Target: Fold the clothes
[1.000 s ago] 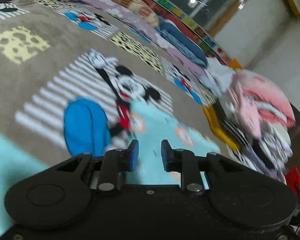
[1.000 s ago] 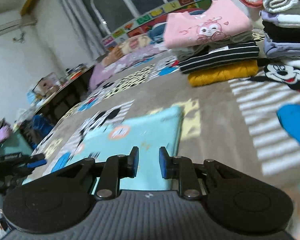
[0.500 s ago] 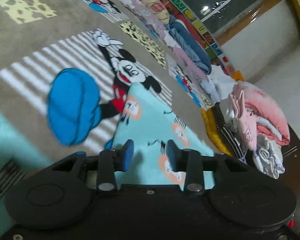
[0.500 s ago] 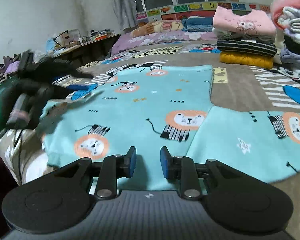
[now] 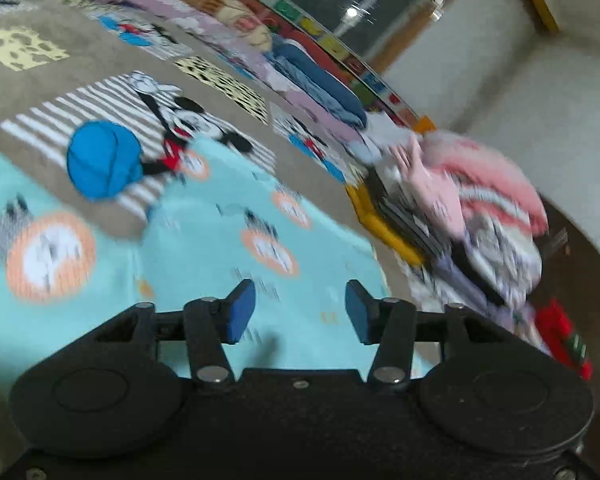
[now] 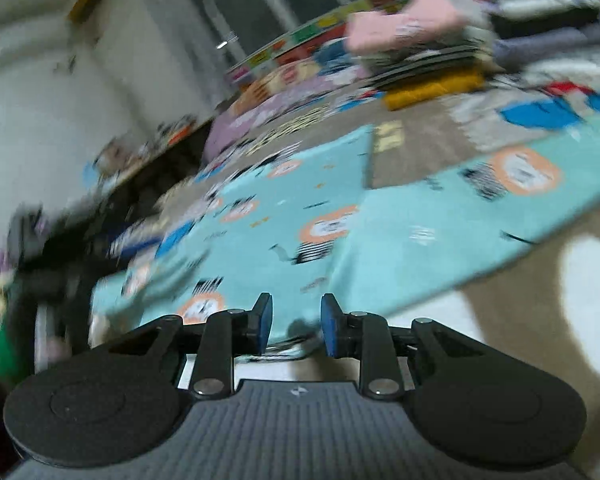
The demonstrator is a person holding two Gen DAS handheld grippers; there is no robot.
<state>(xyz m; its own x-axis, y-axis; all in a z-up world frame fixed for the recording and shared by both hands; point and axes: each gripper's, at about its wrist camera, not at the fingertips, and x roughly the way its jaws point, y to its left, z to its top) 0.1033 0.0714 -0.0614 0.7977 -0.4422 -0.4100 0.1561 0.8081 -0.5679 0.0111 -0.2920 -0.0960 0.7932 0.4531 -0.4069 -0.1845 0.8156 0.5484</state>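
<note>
Spread across the bed, a brown cartoon-print blanket (image 5: 100, 52) carried the turquoise lion-print garment (image 5: 228, 248), laid flat with one sleeve reaching sideways. At the left, the left gripper (image 5: 296, 310) hung low over that sleeve, jaws standing wide with nothing between them, the cloth directly beneath. Further right, the right gripper (image 6: 296, 322) sat at the garment's near hem (image 6: 284, 332), jaws narrow and empty; it looked nearer to an edge worth pinching. Folded stacks (image 6: 424, 64) waited beyond.

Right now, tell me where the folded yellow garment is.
The folded yellow garment lies at the bottom of the clothes stack, upper right in the right wrist view, on the brown cartoon blanket beyond the turquoise lion-print garment.
</note>
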